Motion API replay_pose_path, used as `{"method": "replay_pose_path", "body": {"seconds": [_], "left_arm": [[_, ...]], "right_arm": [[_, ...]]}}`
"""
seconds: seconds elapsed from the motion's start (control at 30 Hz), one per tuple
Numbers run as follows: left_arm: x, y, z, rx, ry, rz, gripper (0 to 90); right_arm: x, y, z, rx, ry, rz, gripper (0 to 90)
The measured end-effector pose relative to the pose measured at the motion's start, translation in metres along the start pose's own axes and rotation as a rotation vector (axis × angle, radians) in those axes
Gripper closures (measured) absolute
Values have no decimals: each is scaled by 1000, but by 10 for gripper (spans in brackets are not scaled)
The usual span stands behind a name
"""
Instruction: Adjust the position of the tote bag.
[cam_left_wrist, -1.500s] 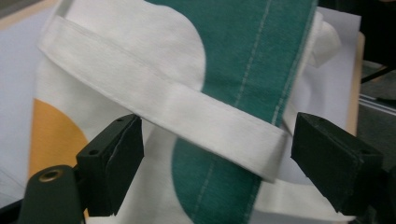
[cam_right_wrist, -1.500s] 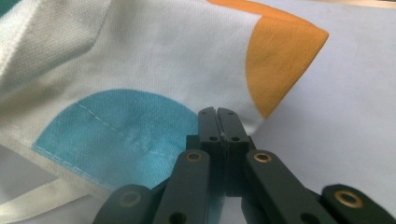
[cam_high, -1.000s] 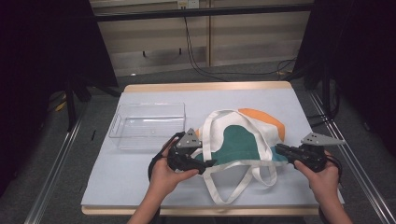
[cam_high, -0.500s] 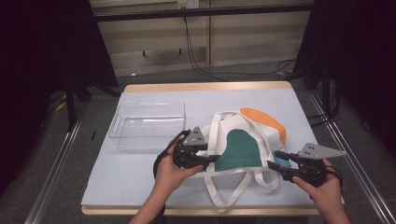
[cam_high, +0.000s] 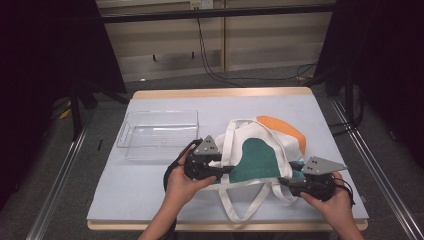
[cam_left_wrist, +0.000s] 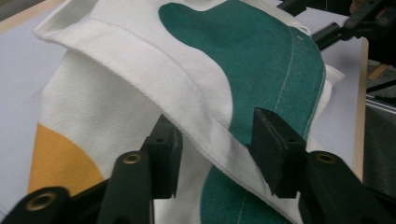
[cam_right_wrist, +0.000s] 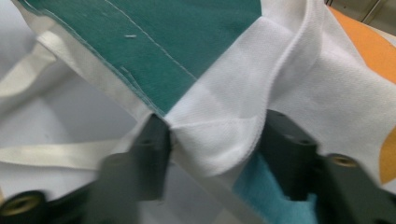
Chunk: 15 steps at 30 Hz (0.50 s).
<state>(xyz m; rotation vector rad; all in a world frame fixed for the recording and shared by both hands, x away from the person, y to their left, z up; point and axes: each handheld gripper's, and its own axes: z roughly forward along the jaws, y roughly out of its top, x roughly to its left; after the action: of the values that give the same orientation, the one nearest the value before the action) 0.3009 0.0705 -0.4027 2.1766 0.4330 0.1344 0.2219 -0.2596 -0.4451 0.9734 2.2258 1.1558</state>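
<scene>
The left gripper (cam_left_wrist: 215, 140) stands spread, its jaws having just opened a little; the white hem of the tote bag (cam_high: 255, 157) runs slantwise between them, with a gap showing at one pad, so nothing is pinched there yet. The right gripper (cam_right_wrist: 215, 140) has just been closing, and a bunched fold of the bag's corner fills the space from pad to pad; it looks lightly pinched (a soft bite on loose cloth, not a firm one).

The bag lies flat on the table (cam_high: 325, 115), just to the right of the clear tray (cam_high: 160, 150). The left gripper works the bag's edge nearest the tray; the right gripper holds the lower corner farthest from the tray.

The likely trouble is an uneven lift. If the right hand pulls before the left clamps, the hem could slide out and the bag would twist toward the tray; the loose fold could also slip free. The straps (cam_high: 245, 205), trailing toward the person, could catch under the cloth or between the pads.
</scene>
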Motion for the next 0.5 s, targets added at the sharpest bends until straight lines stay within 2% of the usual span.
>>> {"method": "replay_pose_path", "body": {"seconds": [0.03, 0.17, 0.27, 0.37, 0.43, 0.5], "left_arm": [[0, 1, -1, 14, -1, 4, 492], [1, 3, -5, -31, -14, -40, 308], [1, 6, -9, -50, -13, -46, 180], [-1, 10, -12, -53, 5, -14, 122], [-4, 14, -12, -59, -12, 3, 90], [-9, 19, -11, -42, -18, 12, 47]], "right_arm": [[-1, 1, -1, -2, 3, 10, 540], [-3, 8, -3, -22, 4, 34, 708], [-6, 13, -3, -34, 7, 58, 733], [-7, 20, -3, -28, 7, 71, 750], [-9, 25, -2, -28, 6, 71, 751], [-9, 31, -2, -20, 8, 88, 750]]}}
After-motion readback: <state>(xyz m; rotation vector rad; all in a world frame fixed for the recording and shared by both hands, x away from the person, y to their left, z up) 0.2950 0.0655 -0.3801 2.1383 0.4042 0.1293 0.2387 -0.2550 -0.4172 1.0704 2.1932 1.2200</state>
